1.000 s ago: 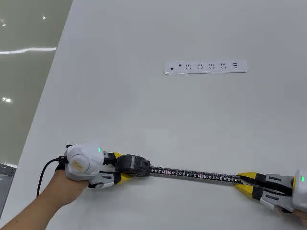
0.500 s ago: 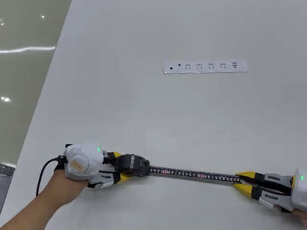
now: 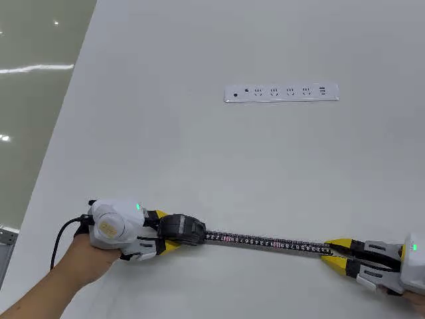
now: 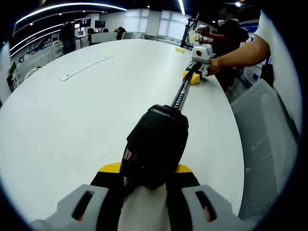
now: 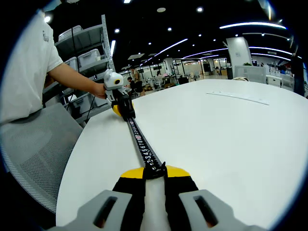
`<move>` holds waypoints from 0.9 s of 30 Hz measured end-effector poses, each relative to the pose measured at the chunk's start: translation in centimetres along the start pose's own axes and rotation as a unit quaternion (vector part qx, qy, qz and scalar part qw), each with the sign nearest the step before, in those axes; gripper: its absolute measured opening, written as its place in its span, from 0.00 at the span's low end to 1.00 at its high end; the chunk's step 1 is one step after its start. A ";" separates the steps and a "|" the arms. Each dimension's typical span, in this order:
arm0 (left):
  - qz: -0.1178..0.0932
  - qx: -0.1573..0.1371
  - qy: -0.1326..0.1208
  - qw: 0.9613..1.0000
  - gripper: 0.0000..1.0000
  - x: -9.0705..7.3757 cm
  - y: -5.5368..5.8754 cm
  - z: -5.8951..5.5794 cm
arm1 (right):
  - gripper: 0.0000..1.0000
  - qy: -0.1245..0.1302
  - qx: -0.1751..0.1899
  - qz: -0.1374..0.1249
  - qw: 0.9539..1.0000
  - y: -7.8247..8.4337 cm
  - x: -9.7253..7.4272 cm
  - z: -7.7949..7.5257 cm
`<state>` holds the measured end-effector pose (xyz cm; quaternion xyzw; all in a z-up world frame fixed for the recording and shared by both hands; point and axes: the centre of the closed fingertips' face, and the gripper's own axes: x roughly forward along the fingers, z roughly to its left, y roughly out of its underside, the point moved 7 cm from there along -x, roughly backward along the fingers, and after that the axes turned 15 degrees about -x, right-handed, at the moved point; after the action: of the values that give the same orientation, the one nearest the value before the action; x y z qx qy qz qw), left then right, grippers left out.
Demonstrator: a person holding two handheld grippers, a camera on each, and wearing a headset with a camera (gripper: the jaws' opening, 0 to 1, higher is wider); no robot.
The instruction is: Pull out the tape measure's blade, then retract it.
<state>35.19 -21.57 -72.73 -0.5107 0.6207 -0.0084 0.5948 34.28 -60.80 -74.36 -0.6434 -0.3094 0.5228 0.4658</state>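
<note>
The black tape measure case (image 3: 182, 228) lies low on the white table, and my left gripper (image 3: 163, 232) is shut on it; the case (image 4: 156, 146) sits large between the yellow-tipped jaws in the left gripper view. Its dark numbered blade (image 3: 265, 241) runs out to the right, just above the tabletop. My right gripper (image 3: 335, 255) is shut on the blade's end (image 5: 155, 169). In the right gripper view the blade (image 5: 140, 141) stretches away to the case (image 5: 125, 109) in the far gripper.
A white power strip (image 3: 281, 92) lies farther back on the table (image 3: 199, 133). The table's left edge drops to a glossy floor (image 3: 33, 80). A grey mesh chair (image 5: 33, 154) stands beside the table, and people are at the room's far side.
The camera has shifted slightly, so the whole picture sits a little lower and left. The grippers, case and stretched blade hold about the same pose.
</note>
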 end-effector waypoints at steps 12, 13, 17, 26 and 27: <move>0.003 0.007 -0.005 1.000 0.31 0.1 0.0 0.0 | 0.17 -0.006 -0.005 0.011 1.000 0.0 0.0 0.2; 0.003 0.009 -0.006 1.000 0.31 0.1 0.0 0.0 | 0.18 -0.006 -0.006 0.011 1.000 -0.1 0.0 0.2; 0.004 0.009 -0.008 1.000 0.32 0.0 -0.2 -0.1 | 0.23 -0.006 -0.005 0.012 1.000 -0.2 0.1 0.5; 0.009 0.014 -0.012 1.000 0.38 0.3 -0.2 -0.4 | 0.27 -0.001 -0.007 0.019 1.000 -0.3 0.0 0.7; 0.010 0.013 -0.015 1.000 0.39 0.3 -0.2 -0.3 | 0.27 -0.001 -0.001 0.016 1.000 -0.4 0.0 0.8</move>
<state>35.11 -22.03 -72.75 -0.4967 0.6170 -0.0031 0.6105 33.57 -60.42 -74.04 -0.6484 -0.3000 0.5302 0.4566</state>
